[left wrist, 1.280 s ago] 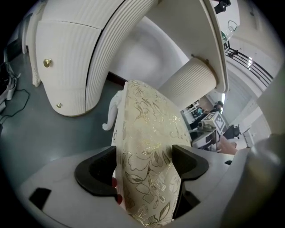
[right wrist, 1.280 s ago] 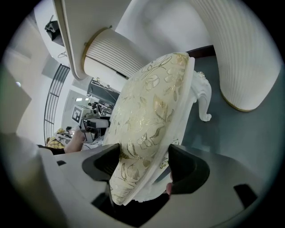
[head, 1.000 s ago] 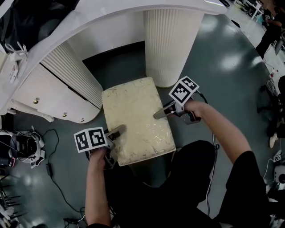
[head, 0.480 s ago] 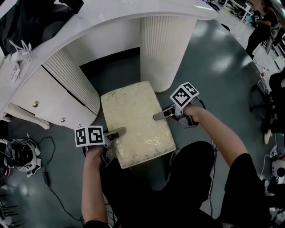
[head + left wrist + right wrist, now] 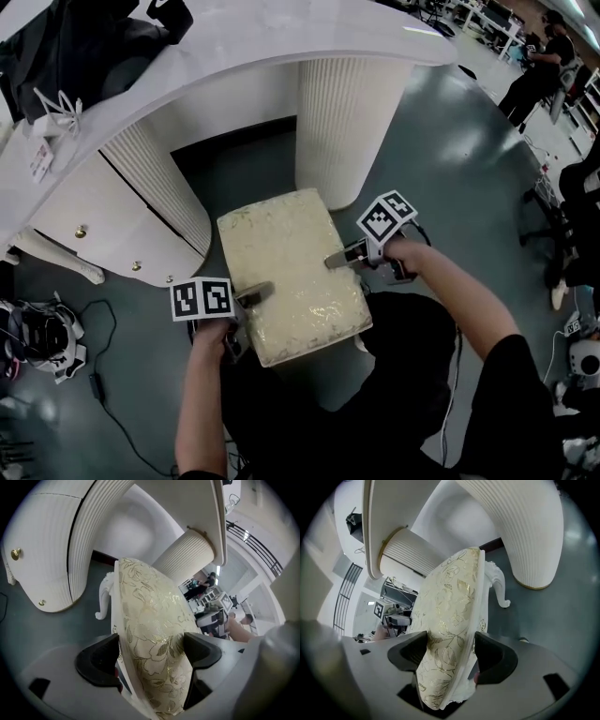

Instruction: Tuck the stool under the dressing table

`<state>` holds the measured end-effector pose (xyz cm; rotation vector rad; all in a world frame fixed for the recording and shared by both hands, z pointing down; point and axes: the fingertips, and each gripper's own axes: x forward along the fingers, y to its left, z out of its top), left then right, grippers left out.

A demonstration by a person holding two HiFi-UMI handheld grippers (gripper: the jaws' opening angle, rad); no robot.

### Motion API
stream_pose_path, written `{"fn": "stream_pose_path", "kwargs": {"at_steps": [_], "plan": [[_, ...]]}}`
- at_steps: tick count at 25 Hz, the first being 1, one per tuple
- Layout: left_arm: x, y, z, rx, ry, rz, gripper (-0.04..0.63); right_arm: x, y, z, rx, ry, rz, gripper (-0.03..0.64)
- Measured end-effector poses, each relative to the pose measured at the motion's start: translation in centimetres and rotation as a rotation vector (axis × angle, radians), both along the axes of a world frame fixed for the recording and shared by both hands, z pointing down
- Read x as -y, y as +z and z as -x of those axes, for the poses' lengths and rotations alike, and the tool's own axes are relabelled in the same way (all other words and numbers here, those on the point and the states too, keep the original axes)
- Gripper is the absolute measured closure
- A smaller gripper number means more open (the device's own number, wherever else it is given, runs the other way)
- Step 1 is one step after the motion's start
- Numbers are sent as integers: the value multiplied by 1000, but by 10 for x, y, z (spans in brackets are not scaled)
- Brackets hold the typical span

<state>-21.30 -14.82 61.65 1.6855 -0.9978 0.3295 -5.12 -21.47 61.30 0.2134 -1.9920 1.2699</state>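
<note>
Grey floor (image 5: 450, 150), white fluted dressing table (image 5: 281, 37), cream gold-floral cushioned stool (image 5: 286, 258) before kneehole, pedestals (image 5: 347, 122) flanking, right gripper (image 5: 333, 261) clamping seat, left gripper (image 5: 262, 292) grasping opposite edge, jaws just widening.

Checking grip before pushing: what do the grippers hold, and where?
The stool, by its cushioned seat: left gripper on the left edge, jaws just opened wider; right gripper on the right edge.

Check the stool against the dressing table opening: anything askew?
Nothing spilled or damaged. The stool roughly faces the opening but sits off-centre: in the head view its far right corner nearly meets the ribbed column, with a gap beside the drawer pedestal. It might catch there.
</note>
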Motion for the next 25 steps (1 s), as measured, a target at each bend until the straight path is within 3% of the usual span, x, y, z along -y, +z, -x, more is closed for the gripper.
{"fn": "stream_pose_path", "kwargs": {"at_steps": [8, 13, 16, 20, 22, 23, 24, 25], "plan": [[5, 0, -1, -31, -4, 1, 170, 5, -1, -3, 112, 67, 9, 324], [-6, -4, 4, -22, 7, -16, 170, 5, -5, -8, 95, 37, -53, 324], [-15, -10, 21, 60, 21, -63, 170, 12, -15, -16, 29, 6, -221, 324], [-24, -27, 51, 290, 24, -175, 175, 22, -42, -27, -68, -54, -581, 325], [-21, -39, 63, 424, 10, -253, 247, 31, -61, -25, -87, -51, -741, 328], [-19, -45, 68, 482, -5, -297, 372, 36, -70, -24, -99, -38, -818, 370], [-16, -51, 71, 524, -24, -339, 556, 42, -78, -23, -114, -26, -890, 546], [-12, -55, 73, 549, -39, -372, 591, 45, -84, -21, -126, -22, -950, 611]]}}
